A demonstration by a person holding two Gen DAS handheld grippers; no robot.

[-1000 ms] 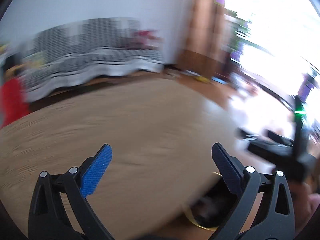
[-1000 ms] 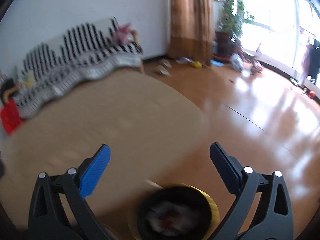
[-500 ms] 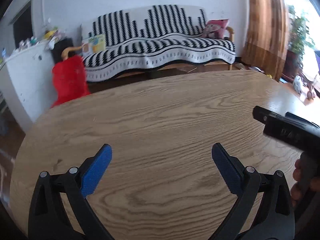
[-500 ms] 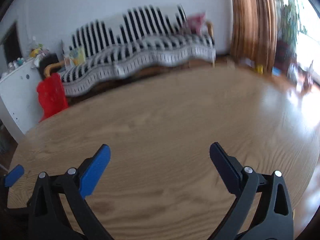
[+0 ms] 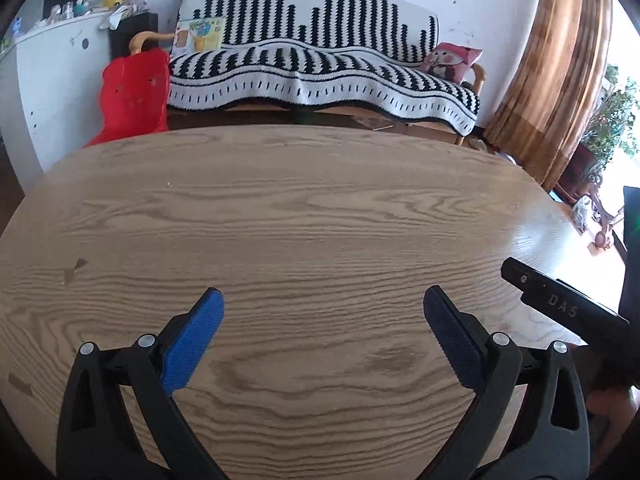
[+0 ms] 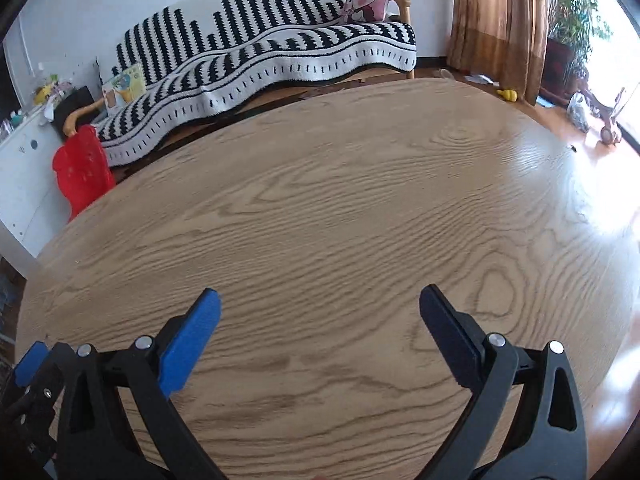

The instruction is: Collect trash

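1. The left claw (image 5: 322,320), black-framed with blue ribbed pads, is seen spread wide above the oval light-oak wood-grain bench (image 5: 304,216); nothing is held between its pads.
2. The right claw (image 6: 318,320), of the same build, is likewise spread wide and empty over the bench (image 6: 340,208).
3. No trash is found on the bench in either wrist view; only small dark marks in the veneer near the left edge are noted. No bin or bag is seen in either view, so where the trash has gone cannot be told.
4. Judgement: the bench portion of the task is taken as finished, or very nearly so, since no item is left there to be picked.
5. Small items are seen on the wooden floor (image 6: 576,148) beyond the bench, near the brown curtain (image 6: 496,20); whether these count as trash cannot be told.
6. A black-and-white striped sofa cover (image 5: 320,68) and a red plastic chair (image 5: 134,96) are recorded behind the bench, well apart from both claws.
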